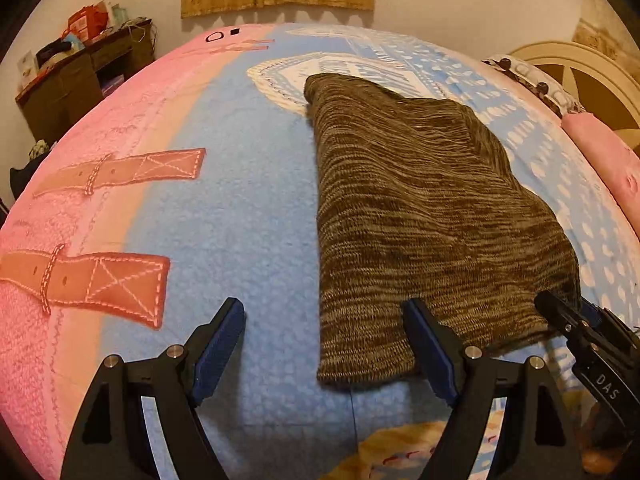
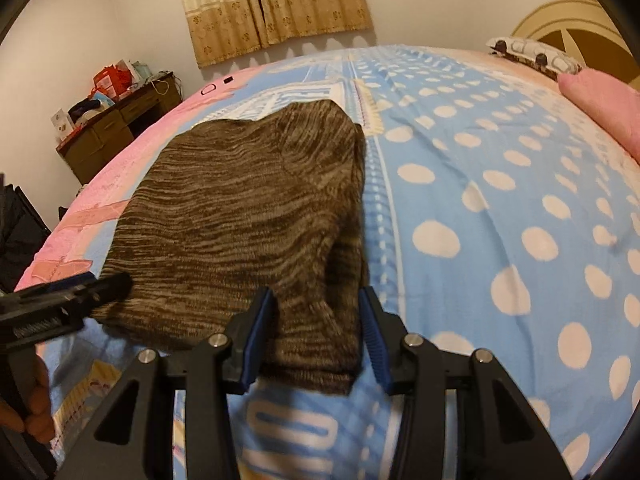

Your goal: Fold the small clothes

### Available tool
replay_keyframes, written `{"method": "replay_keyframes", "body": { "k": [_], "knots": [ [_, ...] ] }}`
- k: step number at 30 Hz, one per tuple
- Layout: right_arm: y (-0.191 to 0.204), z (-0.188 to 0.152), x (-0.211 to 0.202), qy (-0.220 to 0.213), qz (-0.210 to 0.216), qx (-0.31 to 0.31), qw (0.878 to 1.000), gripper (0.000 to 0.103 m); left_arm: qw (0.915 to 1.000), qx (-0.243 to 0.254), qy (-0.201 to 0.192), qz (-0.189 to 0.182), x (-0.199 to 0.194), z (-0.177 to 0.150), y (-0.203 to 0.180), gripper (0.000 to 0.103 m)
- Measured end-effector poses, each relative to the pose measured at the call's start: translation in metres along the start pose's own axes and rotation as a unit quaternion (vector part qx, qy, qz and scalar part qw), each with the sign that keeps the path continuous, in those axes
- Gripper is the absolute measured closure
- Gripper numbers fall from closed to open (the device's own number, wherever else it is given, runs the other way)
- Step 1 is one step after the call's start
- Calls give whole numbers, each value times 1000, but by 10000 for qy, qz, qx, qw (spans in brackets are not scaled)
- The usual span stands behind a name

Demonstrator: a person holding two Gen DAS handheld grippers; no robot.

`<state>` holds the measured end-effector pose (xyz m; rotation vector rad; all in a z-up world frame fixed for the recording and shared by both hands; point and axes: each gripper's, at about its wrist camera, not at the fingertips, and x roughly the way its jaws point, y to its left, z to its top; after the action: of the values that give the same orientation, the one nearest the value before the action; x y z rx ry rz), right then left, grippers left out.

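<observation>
A soft, floppy brown marled knit garment (image 1: 420, 208) lies on the bed, its near hem between both released tools (image 1: 326, 344) (image 2: 318, 332), the likeliest grip point.

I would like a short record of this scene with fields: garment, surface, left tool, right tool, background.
garment: brown striped knit sweater, partly folded, lying flat
surface: bed blanket, blue and pink
left tool: open, at the sweater's near left corner, one finger over the hem
right tool: open, fingers on both sides of the near right hem
background: curtain, wooden desk, pink pillow
</observation>
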<state>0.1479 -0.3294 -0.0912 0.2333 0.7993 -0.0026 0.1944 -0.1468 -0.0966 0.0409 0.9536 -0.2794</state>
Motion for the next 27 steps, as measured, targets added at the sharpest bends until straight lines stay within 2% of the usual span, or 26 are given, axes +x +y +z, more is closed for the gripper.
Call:
{"method": "replay_keyframes", "body": {
  "k": [5,10,14,17,18,23,25,27],
  "knots": [
    [-1,-5,-12,213,88,-26,9997,56,9995,-5,144,-266,-3,-3,9,21],
    [-4,-9,-23,288,218,-61,9993,54,9994,78,102,-333,-11,-10,10,21],
    [-14,-1,-36,-22,352,307,9989,49,9970,244,-606,-413,-37,3,7,21],
    [-18,15,-36,-153,379,346,9986,41,9957,398,-782,-303,-37,23,1,21],
    [-17,20,-35,-178,358,313,9987,39,9955,425,-789,-297,-33,31,-2,21],
    [-11,37,-23,-229,414,258,9985,39,9956,195,-533,-741,-4,66,-7,21],
    [-10,46,-16,-271,335,231,9988,38,9962,23,-467,-729,9,80,-9,21],
    [-14,58,-6,-360,234,323,9986,33,9968,-174,-255,-733,25,90,-12,21]
  ]
}}
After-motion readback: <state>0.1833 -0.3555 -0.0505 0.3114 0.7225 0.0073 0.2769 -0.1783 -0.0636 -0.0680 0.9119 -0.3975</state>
